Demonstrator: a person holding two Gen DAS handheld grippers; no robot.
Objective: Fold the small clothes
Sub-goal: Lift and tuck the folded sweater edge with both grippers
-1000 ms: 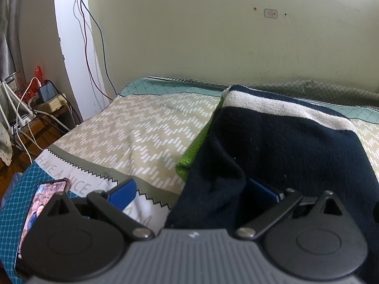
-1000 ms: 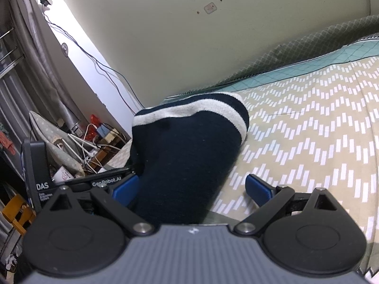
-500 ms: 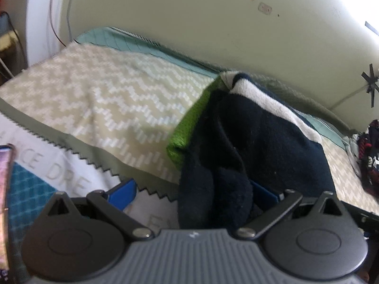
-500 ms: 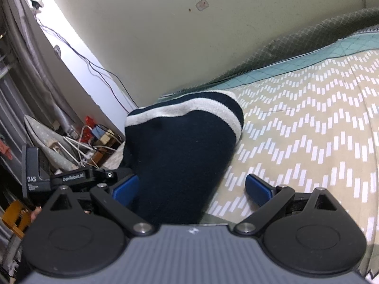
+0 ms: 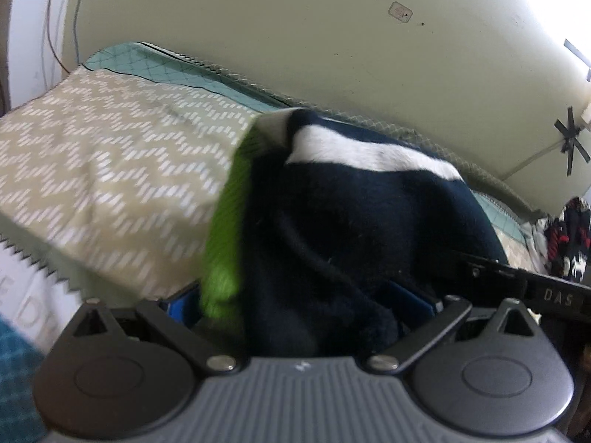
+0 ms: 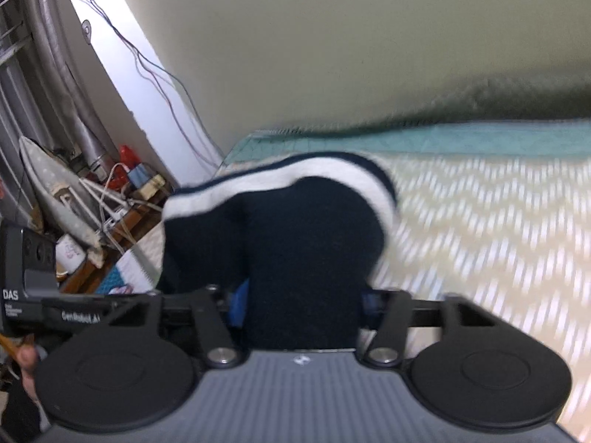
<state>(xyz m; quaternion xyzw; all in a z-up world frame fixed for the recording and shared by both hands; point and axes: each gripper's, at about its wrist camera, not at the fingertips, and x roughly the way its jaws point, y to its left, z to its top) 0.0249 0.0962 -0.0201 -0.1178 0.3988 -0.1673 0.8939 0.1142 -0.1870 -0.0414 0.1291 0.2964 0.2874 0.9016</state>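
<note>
A dark navy garment with a white stripe lies folded on the bed; a bright green layer shows along its left edge. My left gripper is closed on its near left end, blue pads pressed into the cloth. In the right wrist view the same navy garment fills the middle, and my right gripper is shut on its near right end. The other gripper's black body shows at the left.
The bed sheet is beige with a white zigzag pattern and a teal border by the wall. A cluttered side table with cables and an ironing board stands left of the bed. More clothes lie at the far right.
Both grippers have closed on the navy garment: the right one was open around it and is now shut on it. The left gripper has swung right and closer to the cloth.
</note>
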